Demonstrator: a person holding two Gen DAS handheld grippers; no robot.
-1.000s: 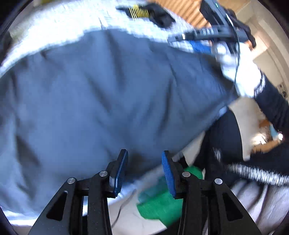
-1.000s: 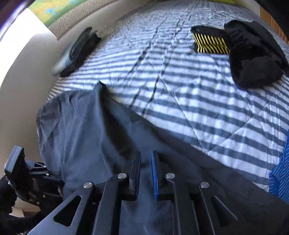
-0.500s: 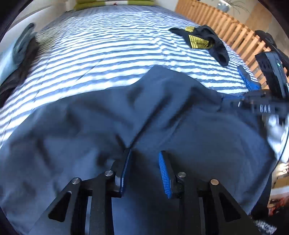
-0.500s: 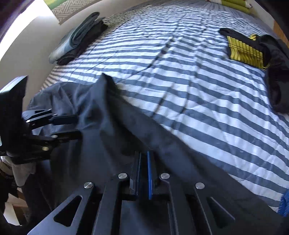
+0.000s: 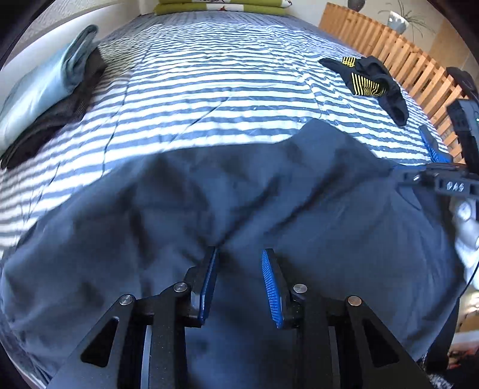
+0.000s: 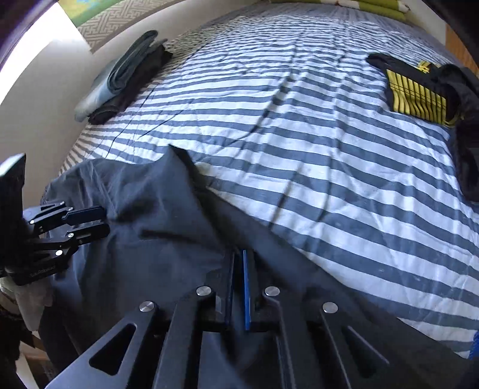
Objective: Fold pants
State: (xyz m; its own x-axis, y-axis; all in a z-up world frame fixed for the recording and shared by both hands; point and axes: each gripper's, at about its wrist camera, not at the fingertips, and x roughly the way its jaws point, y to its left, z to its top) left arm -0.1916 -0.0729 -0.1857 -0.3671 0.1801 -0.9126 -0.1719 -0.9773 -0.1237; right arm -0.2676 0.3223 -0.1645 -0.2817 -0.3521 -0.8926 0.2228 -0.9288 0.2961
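Observation:
Dark navy pants [image 5: 239, 194] lie crumpled across the near end of the striped bed [image 5: 224, 89], one pointed corner reaching up the quilt. My left gripper [image 5: 239, 254] hovers over their middle, jaws apart, with the cloth only beneath them. From the right wrist it [image 6: 98, 221] shows at the pants' [image 6: 143, 209] left edge. My right gripper [image 6: 238, 257] has its pads almost together on a fold of the pants, and its jaws are opening. The left wrist view shows it [image 5: 398, 175] at the pants' right edge, held by a white-gloved hand [image 5: 467, 221].
A folded stack of pale blue and dark clothes [image 5: 45, 98] lies at the bed's left side by the wall. A black and yellow garment [image 5: 368, 83] lies at the far right, near a wooden slatted rail [image 5: 389, 45]. Green pillows [image 5: 221, 7] sit at the head.
The left view has swung from the lifted pants and the bed's edge to the pants lying on the quilt. The left jaws have narrowed. Both grippers have moved in over the bed.

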